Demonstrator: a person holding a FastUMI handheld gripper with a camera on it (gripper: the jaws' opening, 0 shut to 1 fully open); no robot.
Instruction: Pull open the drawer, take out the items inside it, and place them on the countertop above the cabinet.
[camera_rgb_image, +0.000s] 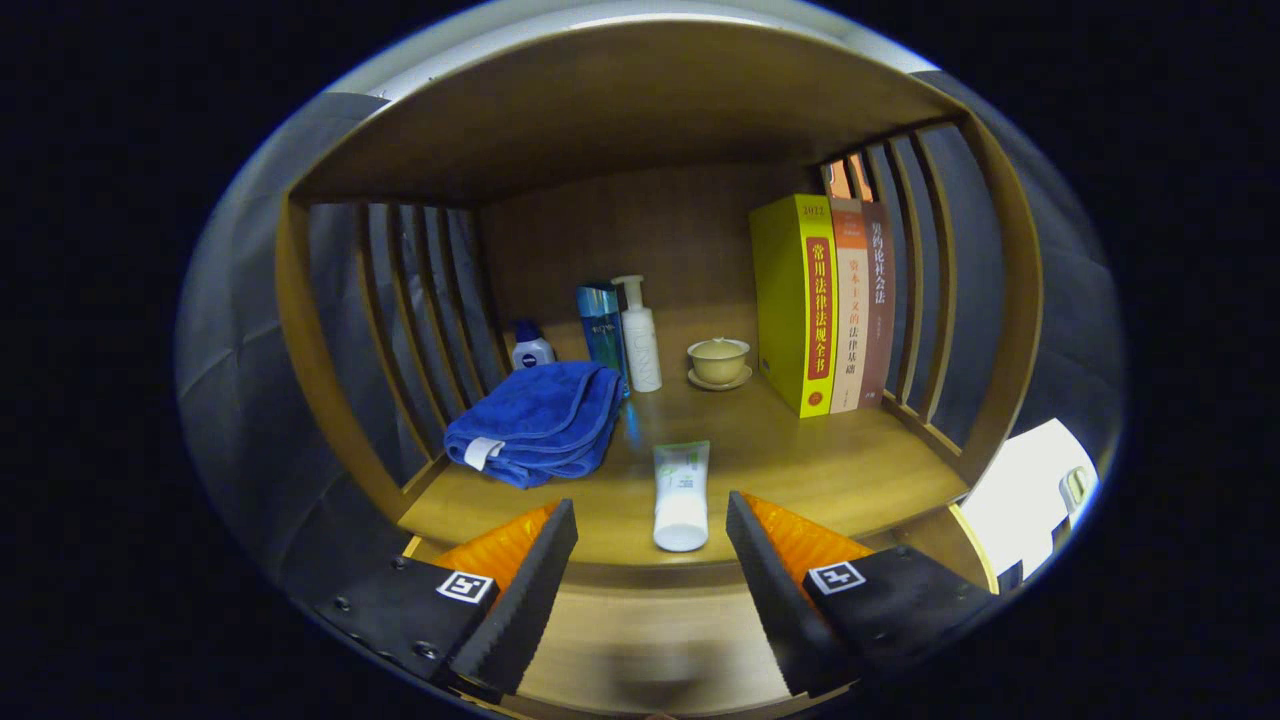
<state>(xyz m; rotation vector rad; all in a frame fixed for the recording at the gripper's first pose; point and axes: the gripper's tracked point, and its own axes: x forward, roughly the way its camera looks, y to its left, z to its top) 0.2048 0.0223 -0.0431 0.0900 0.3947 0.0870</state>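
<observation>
We see gripper spread apart, holding nothing; white tube at bench front edge, label unreadable.

A white squeeze tube with green print lies flat on the wooden countertop, in the lower centre of the frame, its cap end nearest the camera, just ahead of the gap between the gripper fingers, which are spread apart and touch nothing
</observation>
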